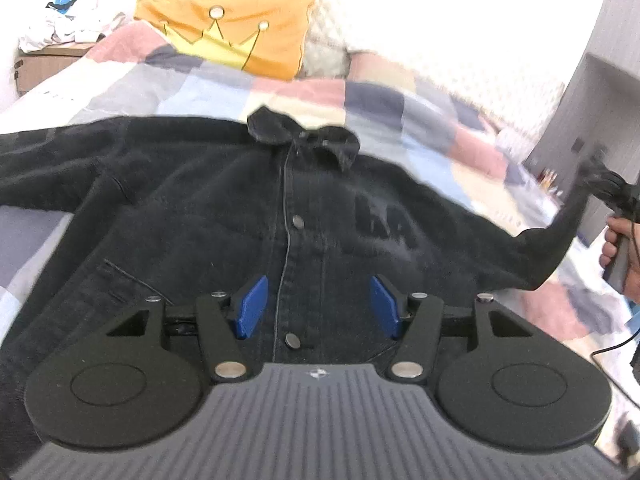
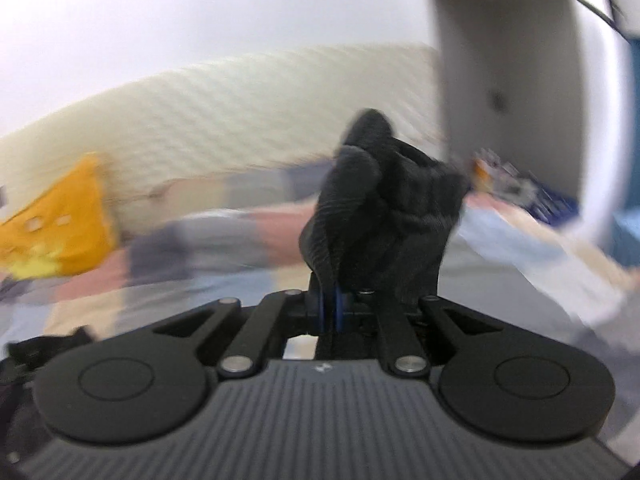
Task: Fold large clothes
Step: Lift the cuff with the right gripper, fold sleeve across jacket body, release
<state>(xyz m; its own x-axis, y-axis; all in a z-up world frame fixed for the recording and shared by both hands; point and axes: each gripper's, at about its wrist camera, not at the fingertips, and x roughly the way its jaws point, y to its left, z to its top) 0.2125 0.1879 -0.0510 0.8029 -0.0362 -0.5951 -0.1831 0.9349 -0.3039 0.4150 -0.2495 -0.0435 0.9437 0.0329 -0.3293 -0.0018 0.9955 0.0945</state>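
Observation:
A black denim jacket (image 1: 200, 208) lies front up and buttoned on the bed, collar (image 1: 304, 136) pointing away from me. My left gripper (image 1: 318, 284) hovers open over the button placket, its blue pads (image 1: 252, 304) apart with nothing between them. At the far right a person's hand (image 1: 616, 248) holds my right gripper (image 1: 604, 188), which has the jacket's sleeve (image 1: 560, 232) raised off the bed. The right wrist view is blurred. There my right gripper (image 2: 330, 300) is shut on the bunched black sleeve cuff (image 2: 384, 208), which stands up above the jaws.
A patchwork blanket (image 1: 360, 96) covers the bed. An orange pillow (image 1: 236, 32) with a crown print leans on the cream headboard (image 2: 240, 112). A wooden bedside cabinet (image 1: 44, 64) with a pile of clothes stands far left. A grey wardrobe (image 1: 600, 80) stands right.

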